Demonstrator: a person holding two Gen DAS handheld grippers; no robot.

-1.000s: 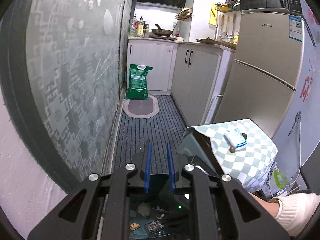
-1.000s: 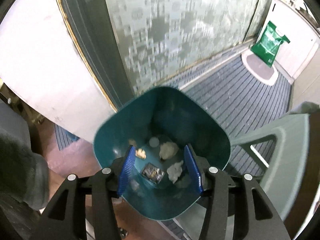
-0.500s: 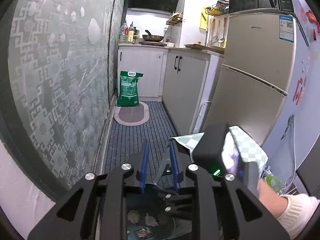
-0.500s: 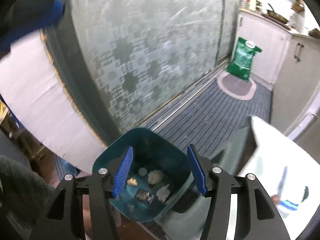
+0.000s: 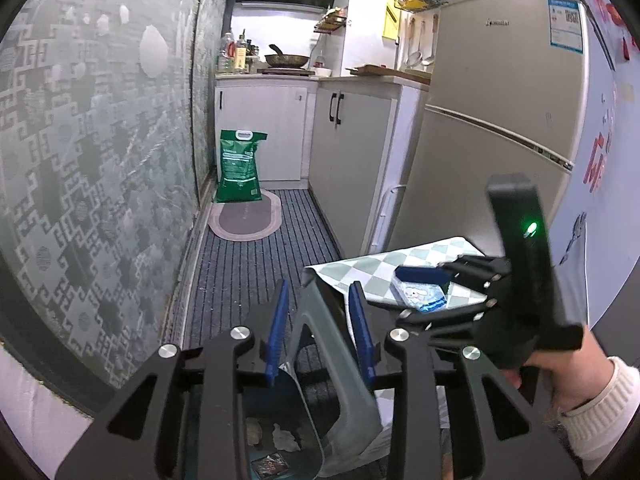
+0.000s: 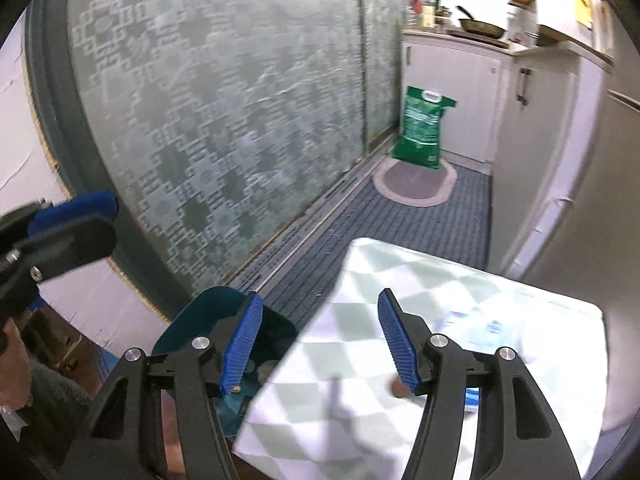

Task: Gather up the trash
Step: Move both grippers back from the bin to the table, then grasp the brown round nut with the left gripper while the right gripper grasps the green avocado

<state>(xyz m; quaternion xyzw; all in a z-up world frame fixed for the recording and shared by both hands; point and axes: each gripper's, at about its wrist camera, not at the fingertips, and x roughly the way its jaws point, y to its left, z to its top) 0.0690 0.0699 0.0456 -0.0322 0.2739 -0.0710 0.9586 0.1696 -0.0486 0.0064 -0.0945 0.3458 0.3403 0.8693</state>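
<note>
Teal plastic marks the trash bin [image 6: 224, 320] at the lower left of the right wrist frame, where scraps are already seen inside, while a blue-and-white wrapper [image 5: 420, 294] is shown lying on the checked tablecloth [image 6: 460, 300] at the lower right of the left wrist frame. A miss or a snagged cloth is judged possible (the right view is blurred by motion), since the wrapper lies flat and thin. Right gripper [image 6: 320, 340] is held wide open and empty above the cloth, and left gripper [image 5: 320, 328] is held partly open over the bin, nothing grasped.
</note>
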